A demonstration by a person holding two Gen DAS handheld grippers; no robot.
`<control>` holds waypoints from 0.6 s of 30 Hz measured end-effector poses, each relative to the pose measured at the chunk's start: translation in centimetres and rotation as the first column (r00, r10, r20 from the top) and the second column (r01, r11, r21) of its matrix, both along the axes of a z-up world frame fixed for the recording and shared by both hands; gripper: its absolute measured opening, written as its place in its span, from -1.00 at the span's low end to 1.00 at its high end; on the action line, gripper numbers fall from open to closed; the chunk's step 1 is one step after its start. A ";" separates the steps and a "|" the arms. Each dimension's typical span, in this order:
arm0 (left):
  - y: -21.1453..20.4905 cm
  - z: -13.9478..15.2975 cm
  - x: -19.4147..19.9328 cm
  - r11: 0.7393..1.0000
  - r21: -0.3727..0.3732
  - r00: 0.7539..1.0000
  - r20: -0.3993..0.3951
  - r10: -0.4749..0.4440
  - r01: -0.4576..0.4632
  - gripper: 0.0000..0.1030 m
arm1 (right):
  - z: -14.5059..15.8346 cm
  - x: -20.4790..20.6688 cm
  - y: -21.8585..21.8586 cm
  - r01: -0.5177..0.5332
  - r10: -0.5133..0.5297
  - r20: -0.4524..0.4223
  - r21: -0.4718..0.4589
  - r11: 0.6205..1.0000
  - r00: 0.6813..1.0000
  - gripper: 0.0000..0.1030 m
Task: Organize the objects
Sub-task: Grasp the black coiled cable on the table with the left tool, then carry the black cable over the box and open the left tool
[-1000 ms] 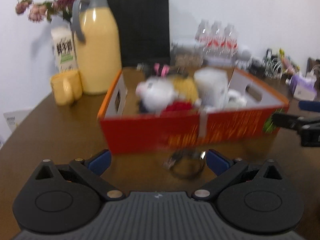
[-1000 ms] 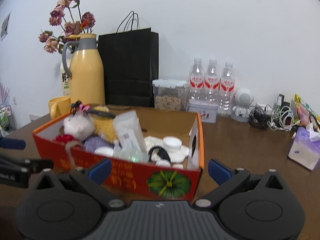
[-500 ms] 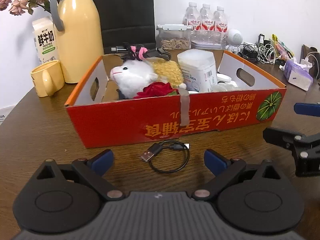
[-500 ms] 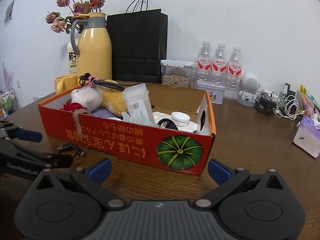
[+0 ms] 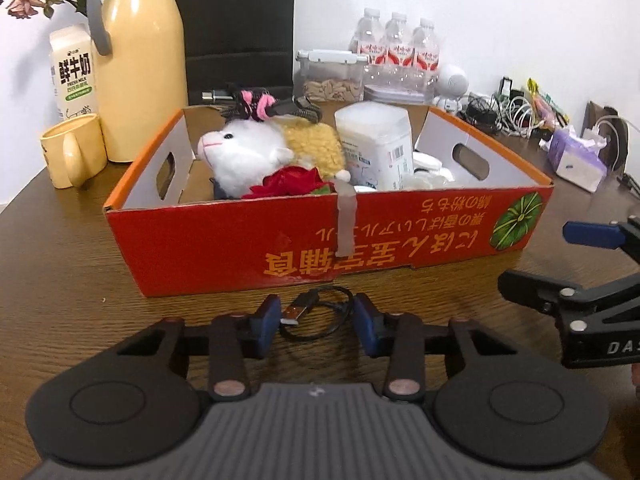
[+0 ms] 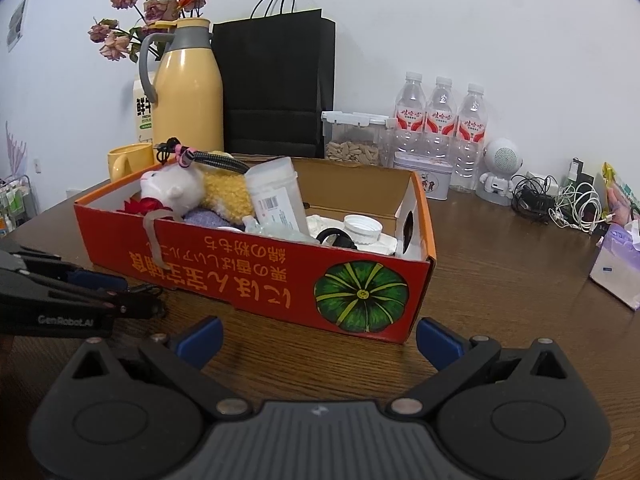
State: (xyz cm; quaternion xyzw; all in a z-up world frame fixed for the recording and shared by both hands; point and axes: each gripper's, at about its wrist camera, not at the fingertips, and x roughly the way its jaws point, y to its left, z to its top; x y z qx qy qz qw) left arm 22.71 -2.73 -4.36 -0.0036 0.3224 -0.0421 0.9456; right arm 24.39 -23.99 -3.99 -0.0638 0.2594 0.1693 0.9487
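Left wrist view: left gripper (image 5: 316, 322) jaws have just been closing. They were spread wide half a second ago; now they bracket the coiled USB cable (image 5: 318, 312) on the table (image 5: 60, 280), just in front of the red cardboard box (image 5: 320, 236). Left pad looks to be at the USB plug, right pad (image 5: 366, 326) at the coil's edge. Contact looks likely, but I can't confirm a firm pinch; a thin loop may slip. The camera has also come in lower and nearer since a second ago. My read: this is the pick step, and the cable goes into the box next.

The box holds a white plush toy (image 5: 244, 152), a red fabric flower (image 5: 294, 182) and a white plastic jar (image 5: 376, 144), so the left half is crowded. The box's near wall stands right behind the cable, so the lift must clear it.

Right wrist view: right gripper (image 6: 318, 340) is spread wide, empty, hovering over bare table at the box's pumpkin-print corner. The left gripper shows at the left edge, low on the table with the cable at its tip. Yellow thermos (image 6: 186, 92), black paper bag (image 6: 276, 80) and water bottles (image 6: 440, 120) stand behind the box, out of the path.
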 end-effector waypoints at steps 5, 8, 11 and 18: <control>0.2 0.5 -1.0 1.000 -0.020 1.000 0.020 -0.002 0.002 -0.66 | 0.0 0.0 0.0 -0.001 0.001 0.000 -0.001 1.000 1.000 1.00; 0.2 0.8 -1.4 1.000 -0.021 0.999 0.036 -0.004 0.005 -0.76 | 0.0 0.0 0.1 0.000 0.000 0.000 -0.001 1.000 1.000 1.00; 0.2 1.2 -1.8 0.999 -0.028 0.998 0.056 -0.017 0.018 -0.85 | 0.0 0.0 0.1 0.000 0.000 0.000 -0.001 1.000 1.000 1.00; -0.2 1.9 -2.5 0.999 -0.024 0.995 0.091 -0.028 0.031 -0.85 | -0.1 0.0 0.1 0.000 0.000 0.000 -0.002 1.000 1.000 1.00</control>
